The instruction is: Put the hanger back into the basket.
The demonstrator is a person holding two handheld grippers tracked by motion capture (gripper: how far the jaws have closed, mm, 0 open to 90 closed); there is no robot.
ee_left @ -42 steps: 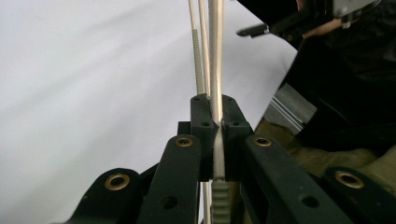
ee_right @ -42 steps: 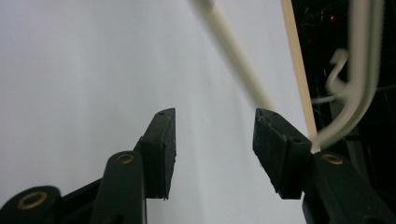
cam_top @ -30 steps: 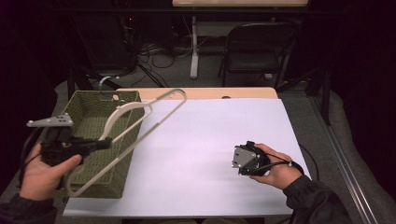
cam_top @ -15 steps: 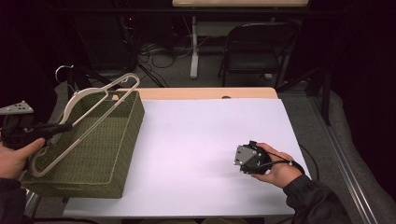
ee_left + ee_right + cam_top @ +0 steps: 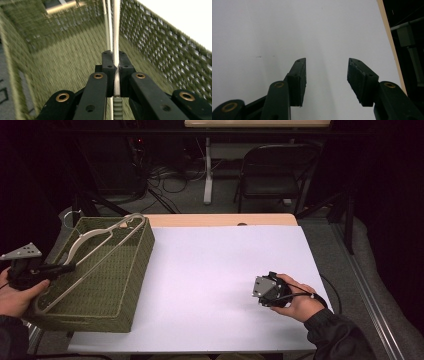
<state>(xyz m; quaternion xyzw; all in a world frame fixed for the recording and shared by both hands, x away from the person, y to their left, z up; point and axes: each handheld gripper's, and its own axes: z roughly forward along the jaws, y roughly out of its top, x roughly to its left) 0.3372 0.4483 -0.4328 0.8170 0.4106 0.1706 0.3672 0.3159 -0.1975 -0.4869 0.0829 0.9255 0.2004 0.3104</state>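
A pale clothes hanger (image 5: 102,245) lies slanted inside the green woven basket (image 5: 131,285) at the table's left. My left gripper (image 5: 70,266), at the basket's near left rim, is shut on the hanger's lower end. In the left gripper view the black jaws clamp the hanger's thin bar (image 5: 116,37), with the basket's woven wall (image 5: 160,47) to the right. My right gripper (image 5: 256,295) rests in a hand on the white table cover near the front right. Its jaws stand open with nothing between them in the right gripper view (image 5: 325,75).
The white cover (image 5: 220,270) spreads over most of the table, with a wooden strip (image 5: 220,220) at the far edge. A folding chair (image 5: 275,170) and cables stand on the dark floor behind the table.
My left gripper has carried the hanger leftward and down, from above the basket's right rim into the basket. The right hand has stayed in place.
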